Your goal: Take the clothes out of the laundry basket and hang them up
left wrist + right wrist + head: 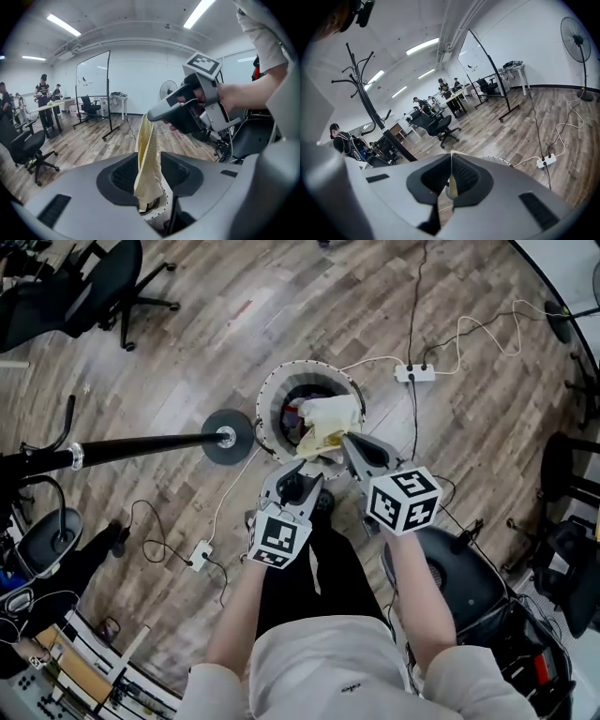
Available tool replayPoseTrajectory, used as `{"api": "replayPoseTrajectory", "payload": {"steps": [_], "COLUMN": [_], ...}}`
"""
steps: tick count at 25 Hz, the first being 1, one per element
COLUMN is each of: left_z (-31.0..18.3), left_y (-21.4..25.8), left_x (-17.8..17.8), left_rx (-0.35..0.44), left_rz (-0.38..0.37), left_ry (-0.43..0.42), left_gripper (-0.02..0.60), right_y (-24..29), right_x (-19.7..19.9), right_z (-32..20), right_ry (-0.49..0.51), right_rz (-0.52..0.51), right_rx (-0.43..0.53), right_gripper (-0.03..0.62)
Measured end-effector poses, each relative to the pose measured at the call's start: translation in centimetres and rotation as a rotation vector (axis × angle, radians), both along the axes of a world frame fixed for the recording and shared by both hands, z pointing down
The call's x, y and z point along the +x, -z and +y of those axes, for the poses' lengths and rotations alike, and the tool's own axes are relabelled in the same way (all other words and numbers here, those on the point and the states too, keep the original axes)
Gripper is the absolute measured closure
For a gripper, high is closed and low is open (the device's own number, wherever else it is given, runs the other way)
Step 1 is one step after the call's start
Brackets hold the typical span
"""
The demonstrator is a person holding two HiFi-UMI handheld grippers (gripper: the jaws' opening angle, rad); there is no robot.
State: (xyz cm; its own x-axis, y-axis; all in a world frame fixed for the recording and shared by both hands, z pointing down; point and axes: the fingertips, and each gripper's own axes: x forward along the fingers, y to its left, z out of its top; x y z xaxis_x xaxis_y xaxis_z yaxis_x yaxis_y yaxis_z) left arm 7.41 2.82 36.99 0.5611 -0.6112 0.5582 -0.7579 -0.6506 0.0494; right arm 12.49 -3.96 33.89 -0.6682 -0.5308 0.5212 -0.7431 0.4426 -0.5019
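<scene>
A round white laundry basket (272,395) stands on the wood floor with clothes inside. A pale yellow cloth (330,416) is lifted out over its rim. My right gripper (345,441) is shut on the cloth's edge, which shows as a thin strip (451,186) between its closed jaws (451,174). In the left gripper view the cloth (147,159) hangs down from the right gripper (180,112) and passes between the jaws of my left gripper (150,177), which stand wide open around it. The left gripper (298,471) sits just below the basket.
A black coat rack has its base (228,437) left of the basket and its pole (141,446) reaching left; its hooks (361,79) show in the right gripper view. A power strip (415,374) with cables lies behind the basket. Office chairs (103,277) stand far left and right.
</scene>
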Motion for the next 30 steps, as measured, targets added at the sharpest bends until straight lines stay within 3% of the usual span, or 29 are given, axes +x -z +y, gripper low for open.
{"api": "replayPoseTrajectory", "payload": {"steps": [9,22,30], "left_z": [-0.6,-1.7,-0.8], "left_y": [3.7,9.4,11.2], "left_x": [1.1,-0.9,-5.8], "left_rx": [0.057,0.164,0.197], "left_rz": [-0.007,-0.010,-0.050], "left_ry": [0.038,0.059,0.120], "left_gripper": [0.423,0.425,0.425], "right_y": [7.4,15.5,21.9], "right_x": [-1.9,-6.4,-11.1], "right_z": [0.3,0.9,2.4], "right_ry": [0.042,0.112,0.183], "right_rz": [-0.062,-0.127,-0.194], "right_rx": [0.085,0.188,0.277], "right_gripper": [0.583,0.583,0.583]}}
